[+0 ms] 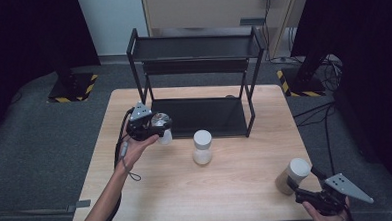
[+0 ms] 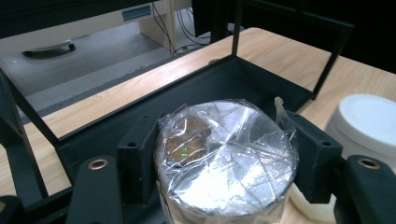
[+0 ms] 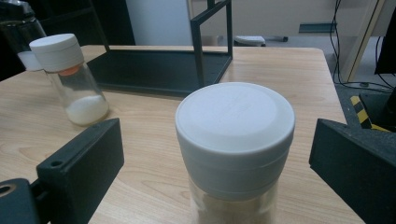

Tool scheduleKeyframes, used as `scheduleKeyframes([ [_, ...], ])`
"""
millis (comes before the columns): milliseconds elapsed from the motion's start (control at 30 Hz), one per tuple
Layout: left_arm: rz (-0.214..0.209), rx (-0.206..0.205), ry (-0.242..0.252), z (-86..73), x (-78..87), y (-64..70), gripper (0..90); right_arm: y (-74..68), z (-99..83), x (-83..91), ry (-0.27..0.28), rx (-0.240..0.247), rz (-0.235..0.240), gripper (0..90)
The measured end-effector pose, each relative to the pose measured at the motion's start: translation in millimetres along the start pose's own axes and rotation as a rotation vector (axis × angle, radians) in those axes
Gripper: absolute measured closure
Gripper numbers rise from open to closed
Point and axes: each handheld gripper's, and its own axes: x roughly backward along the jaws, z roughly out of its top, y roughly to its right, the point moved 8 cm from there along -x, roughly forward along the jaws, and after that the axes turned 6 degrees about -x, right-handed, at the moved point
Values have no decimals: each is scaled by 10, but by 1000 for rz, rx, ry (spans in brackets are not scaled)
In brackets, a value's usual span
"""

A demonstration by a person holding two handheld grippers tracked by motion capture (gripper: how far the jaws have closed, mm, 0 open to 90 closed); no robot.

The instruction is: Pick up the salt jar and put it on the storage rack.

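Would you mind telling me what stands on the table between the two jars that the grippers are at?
One white-capped jar with white powder stands between the foil-topped jar and the near-right jar, as the high view shows.

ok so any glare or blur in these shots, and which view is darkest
High view: darkest, dim and soft, with black corners around the table. Left gripper view: bright glare on the foil-wrapped jar held between the jaws. Right gripper view: evenly lit; the white-lidded jar close up is slightly soft.

Crinkled glossy film covers the jar (image 2: 226, 156); the lids (image 3: 235, 123) are matt white plastic over clear glass, the rack (image 1: 197, 78) is matt black metal, the tabletop (image 1: 237, 184) pale smooth wood-grain
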Motion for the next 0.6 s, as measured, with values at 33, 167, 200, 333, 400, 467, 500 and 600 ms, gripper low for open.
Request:
scheduleKeyframes([
  [33,3,1,-1,13,-17,-7,344,0,0,1,0,0,1,32],
  [167,29,13,-4,53,-96,-25,344,0,1,1,1,0,2,32],
  [200,35,19,-2,54,-115,-29,344,1,1,2,1,0,2,32],
  [333,65,38,5,63,-198,-43,344,5,0,0,2,0,4,33],
  [400,93,48,3,82,-263,-69,344,5,1,1,2,0,4,33],
  [467,113,51,0,97,-303,-83,345,7,1,3,3,0,5,33],
  [500,113,51,0,97,-303,-83,344,7,1,3,3,0,5,33],
  [600,140,61,-2,110,-362,-103,345,10,0,2,3,-1,5,34],
])
